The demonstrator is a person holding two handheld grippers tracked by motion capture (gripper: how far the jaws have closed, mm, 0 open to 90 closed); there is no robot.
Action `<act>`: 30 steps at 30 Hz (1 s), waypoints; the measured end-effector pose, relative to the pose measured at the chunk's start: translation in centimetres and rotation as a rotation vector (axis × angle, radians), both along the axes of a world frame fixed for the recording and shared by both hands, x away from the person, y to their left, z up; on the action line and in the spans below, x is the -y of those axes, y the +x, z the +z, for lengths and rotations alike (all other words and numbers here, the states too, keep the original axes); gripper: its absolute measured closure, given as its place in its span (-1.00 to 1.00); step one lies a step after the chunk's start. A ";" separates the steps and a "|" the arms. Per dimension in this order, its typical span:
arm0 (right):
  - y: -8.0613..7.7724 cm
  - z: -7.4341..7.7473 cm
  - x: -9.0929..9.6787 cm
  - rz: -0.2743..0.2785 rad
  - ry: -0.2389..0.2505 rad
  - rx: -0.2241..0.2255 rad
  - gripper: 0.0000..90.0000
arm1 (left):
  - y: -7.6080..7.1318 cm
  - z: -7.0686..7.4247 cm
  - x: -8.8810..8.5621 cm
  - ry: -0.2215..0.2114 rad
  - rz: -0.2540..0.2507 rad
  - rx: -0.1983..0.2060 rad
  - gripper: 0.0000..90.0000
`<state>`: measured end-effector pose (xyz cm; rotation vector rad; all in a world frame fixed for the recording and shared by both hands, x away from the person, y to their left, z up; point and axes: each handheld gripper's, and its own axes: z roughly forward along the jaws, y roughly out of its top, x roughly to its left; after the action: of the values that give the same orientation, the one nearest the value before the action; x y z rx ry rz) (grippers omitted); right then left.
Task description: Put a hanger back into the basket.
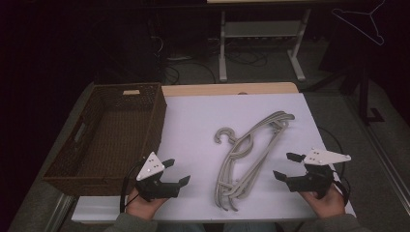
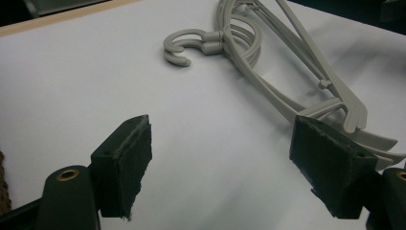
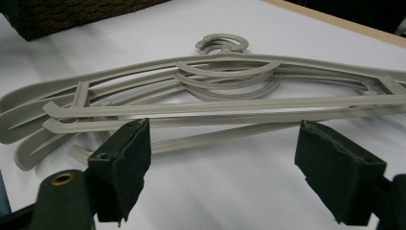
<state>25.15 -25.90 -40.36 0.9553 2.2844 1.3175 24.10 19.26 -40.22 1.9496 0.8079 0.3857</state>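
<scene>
The left gripper [image 1: 175, 172], a black 2-jaw tool held in a hand at the near table edge, has its jaws wide apart and empty. The right gripper [image 1: 285, 166], of the same build, is also spread open with nothing between its pads. Both hover just above the white table surface [image 1: 193, 125], 1 on each side of the load.

Between them lies a stack of grey plastic clothes hangers [image 1: 249, 154], overlapping, with their hooks [image 1: 225, 135] pointing toward the left side. The exact count cannot be told.

To the left sits a dark brown woven wicker basket [image 1: 157, 116], rectangular and apparently empty.

Judgement: no hanger is yet lifted or gripped; if the basket is the destination, all transfer remains.

A small label on the basket's far rim is unreadable; no other writing is legible.
</scene>
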 end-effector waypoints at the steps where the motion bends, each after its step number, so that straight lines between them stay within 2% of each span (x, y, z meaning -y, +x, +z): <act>1: 0.0 0.0 0.1 0.000 0.001 0.006 -0.58 | 0.0 0.0 0.0 0.000 0.000 0.000 -0.51; 10: -0.2 0.1 -0.1 -0.005 -0.005 0.000 -0.58 | -0.1 -0.1 0.2 0.000 -0.007 0.000 -0.51; 12: -0.2 0.2 -0.1 -0.010 -0.001 -0.007 -0.58 | -0.1 -0.1 0.1 0.012 -0.014 0.000 -0.51; 16: -0.1 0.3 -0.3 -0.013 0.003 0.003 -0.59 | -0.1 -0.1 0.1 -0.001 -0.010 0.002 -0.52; 17: -0.1 0.3 -0.3 -0.016 0.002 -0.013 -0.59 | -0.2 -0.1 0.1 0.002 -0.010 0.003 -0.52; 19: 0.1 0.3 -0.4 -0.018 -0.001 -0.018 -0.60 | -0.2 -0.1 0.2 0.008 -0.011 0.001 -0.52; 25: 0.2 1.0 -0.4 -0.039 0.012 -0.024 -0.59 | -0.1 0.1 0.8 -0.002 -0.023 -0.008 -0.52; 30: 1.0 1.8 -0.6 -0.059 0.009 -0.040 -0.56 | 0.1 0.5 1.3 -0.009 -0.034 -0.011 -0.51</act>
<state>26.19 -25.29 -38.56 1.0530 2.2635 1.2965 24.25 18.00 -39.76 1.9565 0.7819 0.3507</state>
